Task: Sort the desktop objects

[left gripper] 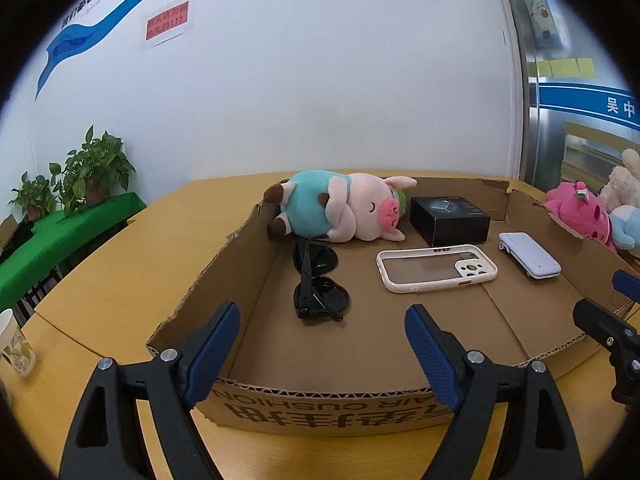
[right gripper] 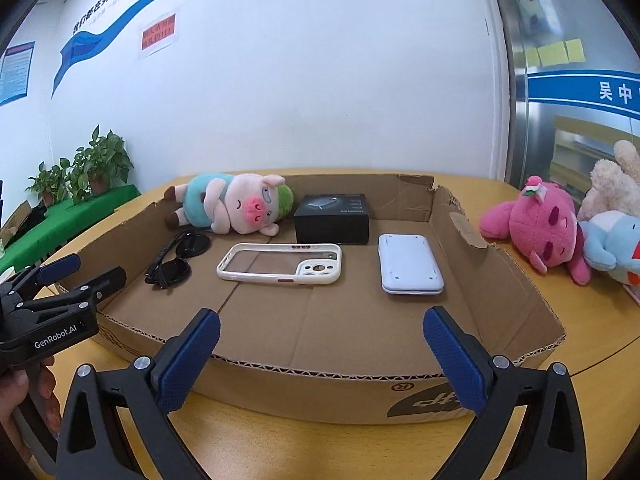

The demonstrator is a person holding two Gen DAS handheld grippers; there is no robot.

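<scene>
A shallow cardboard tray on the wooden table holds a plush pig, a black box, black sunglasses, a white phone case and a white device. My left gripper is open and empty at the tray's near left edge. My right gripper is open and empty at the near right edge. The left gripper also shows in the right wrist view.
Pink, cream and blue plush toys lie on the table right of the tray. A paper cup stands at the table's left edge. Potted plants sit on a green-covered table at the back left.
</scene>
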